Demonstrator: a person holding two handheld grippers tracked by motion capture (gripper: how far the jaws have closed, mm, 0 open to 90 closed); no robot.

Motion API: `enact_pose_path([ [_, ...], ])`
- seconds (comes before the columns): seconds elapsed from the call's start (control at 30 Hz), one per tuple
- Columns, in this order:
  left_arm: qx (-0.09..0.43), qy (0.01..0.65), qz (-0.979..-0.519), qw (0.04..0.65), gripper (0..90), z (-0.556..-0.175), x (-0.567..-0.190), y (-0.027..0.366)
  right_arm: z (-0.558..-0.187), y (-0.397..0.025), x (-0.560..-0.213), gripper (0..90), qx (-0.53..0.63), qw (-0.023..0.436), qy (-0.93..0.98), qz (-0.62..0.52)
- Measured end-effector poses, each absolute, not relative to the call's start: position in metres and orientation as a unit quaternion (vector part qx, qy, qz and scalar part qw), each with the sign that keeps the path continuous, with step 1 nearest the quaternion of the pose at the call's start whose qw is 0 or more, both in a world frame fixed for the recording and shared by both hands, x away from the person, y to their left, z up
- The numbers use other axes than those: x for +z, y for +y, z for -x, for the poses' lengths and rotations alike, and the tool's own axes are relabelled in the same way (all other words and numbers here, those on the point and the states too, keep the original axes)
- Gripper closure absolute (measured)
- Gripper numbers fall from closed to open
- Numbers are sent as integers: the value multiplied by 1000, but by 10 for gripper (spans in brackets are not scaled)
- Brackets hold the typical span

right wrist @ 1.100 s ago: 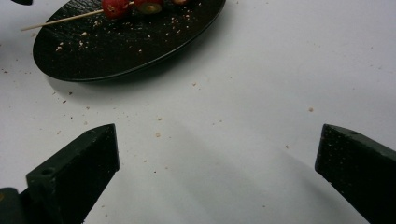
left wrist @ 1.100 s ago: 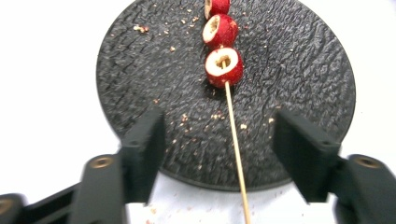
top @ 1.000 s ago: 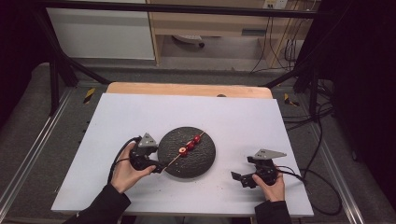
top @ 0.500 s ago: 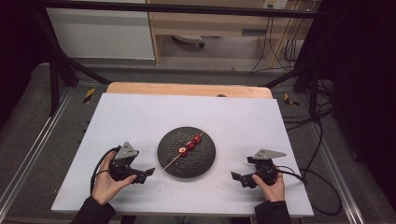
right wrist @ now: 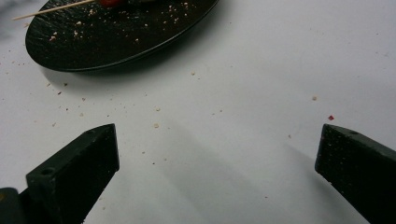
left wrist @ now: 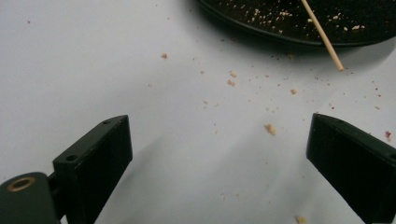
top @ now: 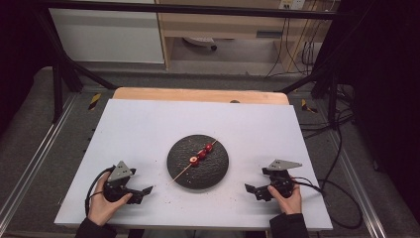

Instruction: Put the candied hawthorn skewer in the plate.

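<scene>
A round black plate point(top: 218, 174) lies at the middle of the white table point(top: 148, 129). On it rests a wooden skewer point(top: 181, 173) threaded with red pieces point(top: 201, 154). My left gripper point(top: 143, 193) sits low at the front left, held by a hand, jaws wide open over bare table. In the left gripper view the plate's rim point(left wrist: 243, 25) and the skewer's blunt end point(left wrist: 327, 42) lie ahead of my left gripper point(left wrist: 224, 168). My right gripper point(top: 251, 191) rests at the front right, open and empty, with the plate point(right wrist: 116, 37) ahead of it point(right wrist: 219, 172).
Crumbs point(left wrist: 269, 128) are scattered on the table between the plate and both grippers. A wooden board edge point(top: 198, 95) runs along the table's far side. Cables point(top: 337, 193) trail from the right gripper off the table's right edge.
My left gripper has drawn back from the plate's left rim toward the front left corner of the table and stands open. The right gripper has stayed put.
</scene>
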State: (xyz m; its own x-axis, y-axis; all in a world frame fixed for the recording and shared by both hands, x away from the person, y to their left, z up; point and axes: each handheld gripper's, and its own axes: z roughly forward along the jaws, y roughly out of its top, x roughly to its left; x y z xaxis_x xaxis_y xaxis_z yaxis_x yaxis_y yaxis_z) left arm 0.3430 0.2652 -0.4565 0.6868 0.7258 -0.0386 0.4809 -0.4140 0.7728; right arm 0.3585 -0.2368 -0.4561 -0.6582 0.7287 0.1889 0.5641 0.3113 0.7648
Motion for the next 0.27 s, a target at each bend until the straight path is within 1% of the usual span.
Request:
enact_pose_path([
  [0.27,153,370,-824,401,70,-343,-456,268,-358,-237,-456,5,427,92,805,-403],
])
